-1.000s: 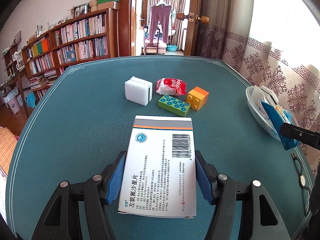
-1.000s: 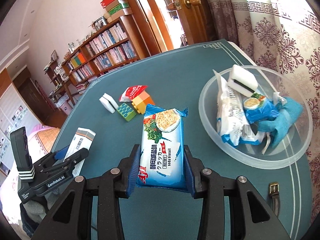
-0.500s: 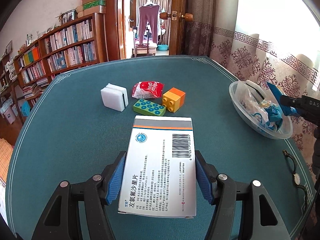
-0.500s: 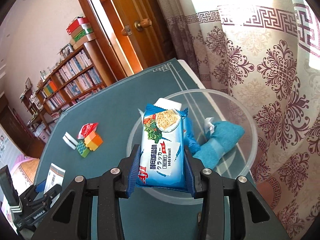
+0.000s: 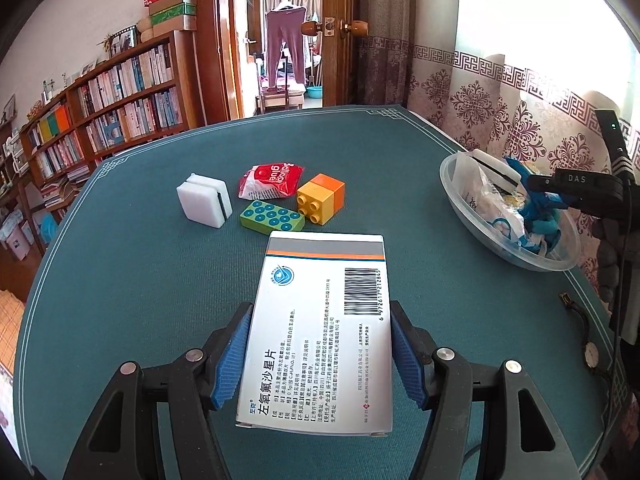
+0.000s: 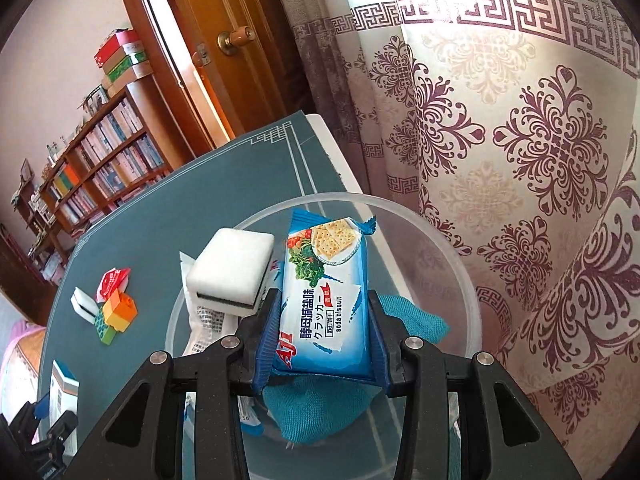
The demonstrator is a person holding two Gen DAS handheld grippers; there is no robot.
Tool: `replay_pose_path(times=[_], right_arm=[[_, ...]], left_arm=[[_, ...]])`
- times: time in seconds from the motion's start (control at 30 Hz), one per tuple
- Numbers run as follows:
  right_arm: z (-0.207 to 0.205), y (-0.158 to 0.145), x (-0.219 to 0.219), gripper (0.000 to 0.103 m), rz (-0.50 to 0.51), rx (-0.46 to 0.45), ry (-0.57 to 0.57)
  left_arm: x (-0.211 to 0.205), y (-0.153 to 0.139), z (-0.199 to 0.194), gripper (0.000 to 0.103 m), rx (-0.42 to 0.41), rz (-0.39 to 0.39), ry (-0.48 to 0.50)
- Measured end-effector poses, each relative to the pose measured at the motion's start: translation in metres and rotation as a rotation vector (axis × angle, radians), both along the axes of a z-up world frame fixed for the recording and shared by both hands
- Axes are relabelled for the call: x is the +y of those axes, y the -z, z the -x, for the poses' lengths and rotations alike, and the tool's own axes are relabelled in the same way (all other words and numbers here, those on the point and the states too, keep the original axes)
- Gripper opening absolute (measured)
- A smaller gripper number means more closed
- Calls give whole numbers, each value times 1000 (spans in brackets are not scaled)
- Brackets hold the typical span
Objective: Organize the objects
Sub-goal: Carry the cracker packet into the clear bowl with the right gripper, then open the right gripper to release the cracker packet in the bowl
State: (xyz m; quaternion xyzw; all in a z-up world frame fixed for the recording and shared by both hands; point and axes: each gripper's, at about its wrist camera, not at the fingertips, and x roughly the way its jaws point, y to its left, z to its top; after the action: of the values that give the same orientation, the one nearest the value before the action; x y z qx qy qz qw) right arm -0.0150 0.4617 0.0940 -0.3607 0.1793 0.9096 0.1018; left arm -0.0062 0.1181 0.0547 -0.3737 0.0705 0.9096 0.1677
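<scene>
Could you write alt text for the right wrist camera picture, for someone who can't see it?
The right gripper clamps a blue soda biscuit packet over a clear plastic bowl holding a white sponge and teal cloth. Behind lie a green table, toy blocks and patterned curtains.

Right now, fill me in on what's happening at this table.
A person is tidying loose items into a clear plastic bowl. The right gripper is shut on a blue soda biscuit pack, held over the bowl, which already contains a white sponge and a blue cloth. The left gripper is shut on a medicine box above the table.
</scene>
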Motion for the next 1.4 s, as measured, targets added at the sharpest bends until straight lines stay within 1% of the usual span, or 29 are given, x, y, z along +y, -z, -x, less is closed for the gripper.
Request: replay_pose_path(times=[0.37, 0.5, 0.77, 0.97, 1.17, 1.23, 1.33, 1.4], right_arm=[[18, 4, 4, 42, -7, -5, 0], [14, 4, 4, 43, -11, 3, 14], [-8, -7, -4, 47, -62, 40, 17], [-24, -16, -19, 54, -103, 78, -14], [-23, -19, -40, 61, -198, 93, -62], [-20, -17, -40, 64, -198, 88, -67], [-20, -12, -29, 64, -171, 66, -34], [-23, -10, -21, 64, -171, 59, -8]], left_arm=[[6, 3, 0, 68, -11, 9, 2], [7, 4, 0, 68, -12, 10, 5], [15, 5, -2, 68, -15, 13, 20], [20, 6, -2, 68, -19, 15, 28], [23, 7, -3, 68, -21, 17, 30], [22, 7, -2, 68, -22, 16, 24], [20, 6, -2, 68, -21, 13, 19], [21, 6, -3, 68, -21, 12, 21]])
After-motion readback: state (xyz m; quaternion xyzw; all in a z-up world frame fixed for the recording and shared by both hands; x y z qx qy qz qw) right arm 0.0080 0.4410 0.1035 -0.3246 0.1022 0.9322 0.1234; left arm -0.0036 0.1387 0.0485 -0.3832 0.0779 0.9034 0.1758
